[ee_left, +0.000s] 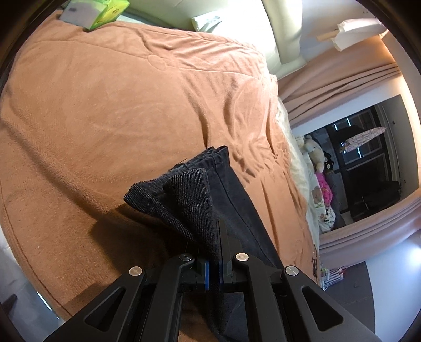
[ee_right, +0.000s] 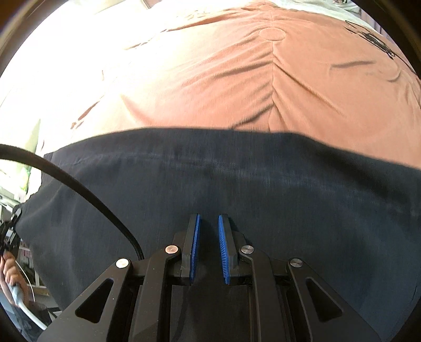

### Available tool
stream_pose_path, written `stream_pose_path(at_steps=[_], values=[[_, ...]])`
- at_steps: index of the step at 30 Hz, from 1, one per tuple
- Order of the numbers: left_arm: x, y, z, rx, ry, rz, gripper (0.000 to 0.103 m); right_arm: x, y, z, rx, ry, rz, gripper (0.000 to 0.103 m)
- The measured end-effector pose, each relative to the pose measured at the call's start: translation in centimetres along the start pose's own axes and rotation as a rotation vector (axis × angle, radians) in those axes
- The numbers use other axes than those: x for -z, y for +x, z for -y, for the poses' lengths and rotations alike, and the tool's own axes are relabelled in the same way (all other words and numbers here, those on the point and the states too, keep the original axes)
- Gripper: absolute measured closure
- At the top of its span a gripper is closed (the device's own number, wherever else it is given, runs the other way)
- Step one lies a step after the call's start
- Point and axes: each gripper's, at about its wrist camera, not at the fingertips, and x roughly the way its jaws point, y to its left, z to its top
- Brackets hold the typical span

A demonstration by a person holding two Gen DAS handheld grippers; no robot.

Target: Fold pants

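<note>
Dark grey pants [ee_left: 236, 205] lie on an orange-brown blanket [ee_left: 118, 105] on a bed. My left gripper [ee_left: 213, 236] is shut on a bunched edge of the pants, which sticks up past the fingertips; the stacked leg hems [ee_left: 210, 155] lie further ahead. In the right wrist view the pants [ee_right: 236, 184] spread flat across the blanket [ee_right: 263, 79]. My right gripper [ee_right: 209, 219] is open just above the cloth, holding nothing, its blue pads [ee_right: 223, 250] apart.
A green box [ee_left: 105, 13] sits at the bed's far corner. Pale pillows [ee_left: 236, 23], curtains [ee_left: 342, 86] and soft toys [ee_left: 315, 157] are beyond the bed's right edge. A black cable [ee_right: 79, 184] crosses the left of the right wrist view.
</note>
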Motion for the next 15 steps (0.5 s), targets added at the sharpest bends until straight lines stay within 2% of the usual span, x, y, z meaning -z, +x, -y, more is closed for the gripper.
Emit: stream_pose_path(at_steps=[5,9,10,15], values=[[-0.4,-0.3,1.3,0.025,0.027,0.0,0.099,-1.9,1.0,0.2,-0.025,0.032,0.015,0.091],[-0.6,-1.1,4.5,0.045,0.118,0.016,0.099,-2.2,-0.4,0.9,-0.06,0.038,0.079,0.091],[-0.6,-1.3,5.3,0.058,0.134,0.018,0.099,-1.3,-1.4,0.0,-0.075,0.042,0.092,0.091],[-0.7,-2.3,10.0,0.12,0.194,0.026,0.099,1.3,-4.2,0.7,-0.091,0.025,0.13,0.091]])
